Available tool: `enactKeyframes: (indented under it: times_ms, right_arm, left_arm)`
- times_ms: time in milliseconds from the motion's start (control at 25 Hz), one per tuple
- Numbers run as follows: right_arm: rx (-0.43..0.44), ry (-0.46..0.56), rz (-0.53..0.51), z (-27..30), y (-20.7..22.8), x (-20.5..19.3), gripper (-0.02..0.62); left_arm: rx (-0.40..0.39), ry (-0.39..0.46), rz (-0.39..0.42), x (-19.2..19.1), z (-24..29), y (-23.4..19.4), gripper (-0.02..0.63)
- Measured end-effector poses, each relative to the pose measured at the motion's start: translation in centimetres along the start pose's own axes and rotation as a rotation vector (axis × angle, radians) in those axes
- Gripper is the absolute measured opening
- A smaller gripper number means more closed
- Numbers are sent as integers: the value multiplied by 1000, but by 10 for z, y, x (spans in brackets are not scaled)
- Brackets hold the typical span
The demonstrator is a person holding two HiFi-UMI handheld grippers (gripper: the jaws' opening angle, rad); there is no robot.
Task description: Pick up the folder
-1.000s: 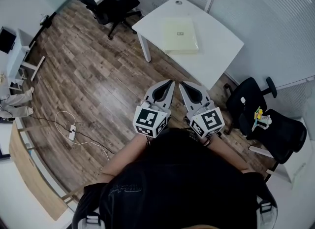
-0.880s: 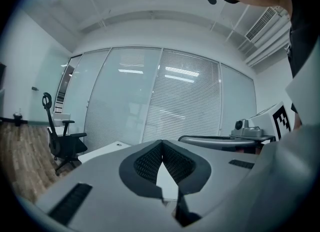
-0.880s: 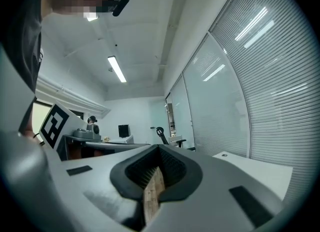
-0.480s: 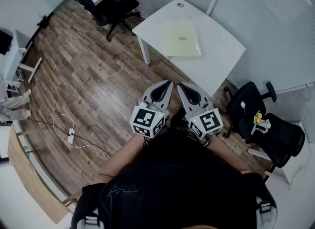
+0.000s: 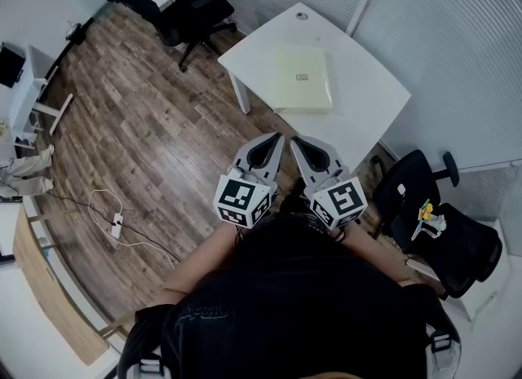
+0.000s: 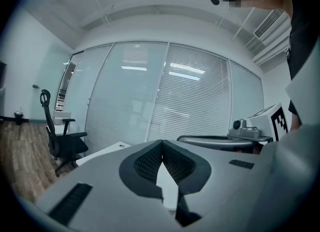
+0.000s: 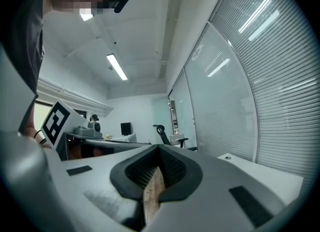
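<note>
A pale yellow folder lies flat on the white table ahead of me in the head view. Both grippers are held side by side over the wooden floor, short of the table's near corner. My left gripper is shut with nothing between its jaws; its tips meet. My right gripper is also shut and empty. Neither gripper view shows the folder; only the table's edge and top appear there.
A black office chair stands left of the table, two more black chairs at the right by the glass wall. A cable and power strip lie on the floor at the left. White furniture stands at the far left.
Both grippers, still shut and side by side, have come closer to the table; the table and folder sit nearer and slightly lower in the head view.
</note>
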State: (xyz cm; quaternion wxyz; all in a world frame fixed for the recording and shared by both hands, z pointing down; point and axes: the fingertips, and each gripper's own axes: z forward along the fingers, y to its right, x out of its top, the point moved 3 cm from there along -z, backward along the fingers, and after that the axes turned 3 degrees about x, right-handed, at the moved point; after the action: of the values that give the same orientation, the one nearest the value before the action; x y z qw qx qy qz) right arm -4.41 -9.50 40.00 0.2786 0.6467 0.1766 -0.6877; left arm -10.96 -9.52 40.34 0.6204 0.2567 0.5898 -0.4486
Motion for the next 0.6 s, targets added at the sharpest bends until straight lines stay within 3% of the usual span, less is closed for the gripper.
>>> enactKeyframes:
  times_ms: [600]
  right_arm:
    - [24,-18,21,11,130,13,21]
  left_arm:
    - [68,4,-5,18,108,-18,14]
